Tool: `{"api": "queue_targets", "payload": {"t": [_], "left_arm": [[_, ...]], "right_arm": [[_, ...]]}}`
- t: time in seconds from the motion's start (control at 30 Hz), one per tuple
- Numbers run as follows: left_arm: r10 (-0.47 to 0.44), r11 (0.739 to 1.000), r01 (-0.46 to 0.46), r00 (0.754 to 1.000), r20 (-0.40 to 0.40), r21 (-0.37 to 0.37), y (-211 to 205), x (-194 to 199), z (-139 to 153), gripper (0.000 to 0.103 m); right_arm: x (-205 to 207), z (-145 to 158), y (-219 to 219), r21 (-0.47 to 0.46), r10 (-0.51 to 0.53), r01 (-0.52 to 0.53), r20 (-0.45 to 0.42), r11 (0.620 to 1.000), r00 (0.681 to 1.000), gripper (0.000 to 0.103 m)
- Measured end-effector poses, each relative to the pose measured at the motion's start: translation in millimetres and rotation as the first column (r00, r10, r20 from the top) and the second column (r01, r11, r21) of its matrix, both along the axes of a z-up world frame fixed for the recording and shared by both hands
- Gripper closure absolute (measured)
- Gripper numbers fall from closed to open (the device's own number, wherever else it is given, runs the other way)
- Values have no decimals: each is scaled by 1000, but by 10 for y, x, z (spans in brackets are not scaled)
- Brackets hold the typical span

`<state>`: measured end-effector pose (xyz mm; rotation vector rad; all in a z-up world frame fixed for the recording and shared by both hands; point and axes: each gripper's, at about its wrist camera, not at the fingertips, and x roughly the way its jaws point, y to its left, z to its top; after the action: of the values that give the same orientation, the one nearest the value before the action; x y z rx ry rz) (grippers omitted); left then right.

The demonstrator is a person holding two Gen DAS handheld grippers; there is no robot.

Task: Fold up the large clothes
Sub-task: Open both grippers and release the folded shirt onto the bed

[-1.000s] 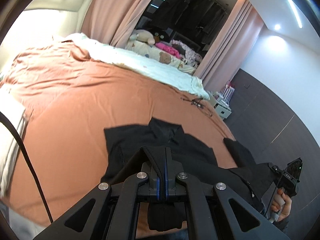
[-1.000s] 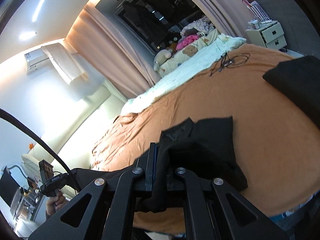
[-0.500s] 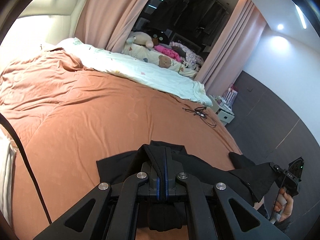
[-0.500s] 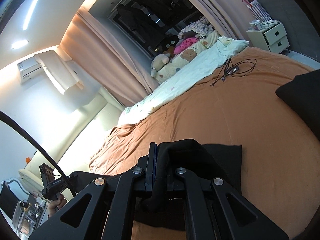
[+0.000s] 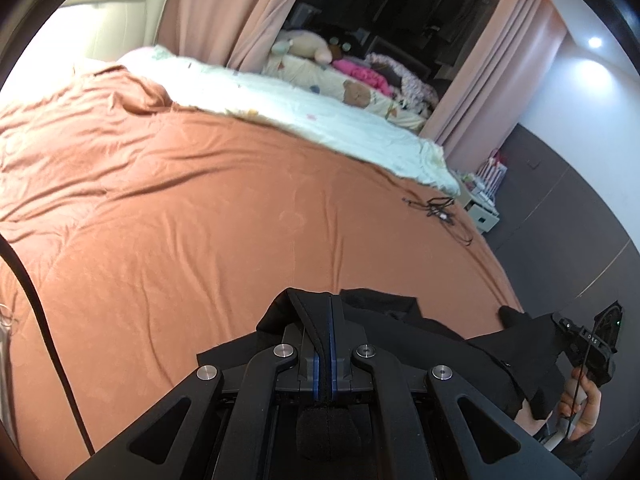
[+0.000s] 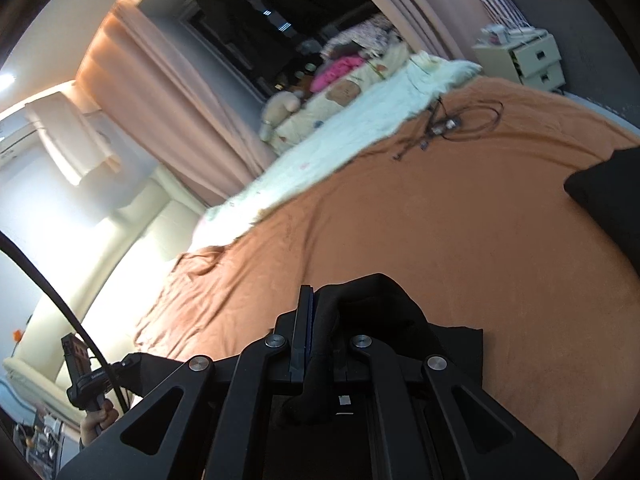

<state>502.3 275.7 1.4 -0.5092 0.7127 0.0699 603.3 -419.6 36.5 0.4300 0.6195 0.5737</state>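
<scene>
Your left claw (image 5: 330, 320) is clamped tight on a fold of the black garment (image 5: 460, 344), and your right claw (image 6: 310, 320) is pinched on another bunched edge of it (image 6: 372, 304). The cloth stretches between the two and hangs at the near edge of the bed, over the orange bedspread (image 5: 200, 208). Farther out, a tangle of black cables (image 6: 448, 124) lies on the spread near the pale quilt (image 5: 320, 116). A second dark piece (image 6: 612, 192) rests off to your right.
</scene>
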Motion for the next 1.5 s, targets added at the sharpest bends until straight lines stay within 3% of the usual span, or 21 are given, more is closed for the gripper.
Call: {"api": "queue_targets", "payload": {"t": [0.3,0.53,0.6,0.67,0.73,0.83,0.97,1.2,1.37,1.5], "left_arm": [[7,999,-14,993,-120,-49,206,619,-720,100],[46,989,-73,978,-202,-126,341,851,-1192,95],[40,989,-70,976,-216,-133,362,851,-1225,78],[30,989,-58,980,-198,-136,370,809,-1164,26],[37,991,-56,987,-158,-118,356,739,-1050,6],[30,994,-45,990,-136,-103,352,639,-908,5],[20,998,-30,984,-178,-52,330,479,-884,5],[-11,1000,6,962,-273,-21,249,108,-1181,7],[-24,999,16,949,-315,-29,198,-189,-1383,32],[-35,999,22,942,-333,-40,142,-367,-1481,38]], "right_arm": [[426,-274,371,-49,-78,73,-118,996,990,101],[629,-333,556,-59,-112,103,-195,993,974,97],[648,-273,586,-67,-103,92,-198,994,975,79],[601,-163,589,-40,-76,71,-163,997,984,15],[503,-31,579,-29,-67,64,-116,998,991,9],[380,100,588,-28,-26,24,-108,999,994,9],[185,139,529,-120,-25,13,-94,993,995,9],[-125,56,384,-242,-23,-6,-117,970,993,9],[-261,43,287,-309,-28,-18,-143,951,989,26],[-329,17,236,-342,-4,-58,-178,938,984,36]]}}
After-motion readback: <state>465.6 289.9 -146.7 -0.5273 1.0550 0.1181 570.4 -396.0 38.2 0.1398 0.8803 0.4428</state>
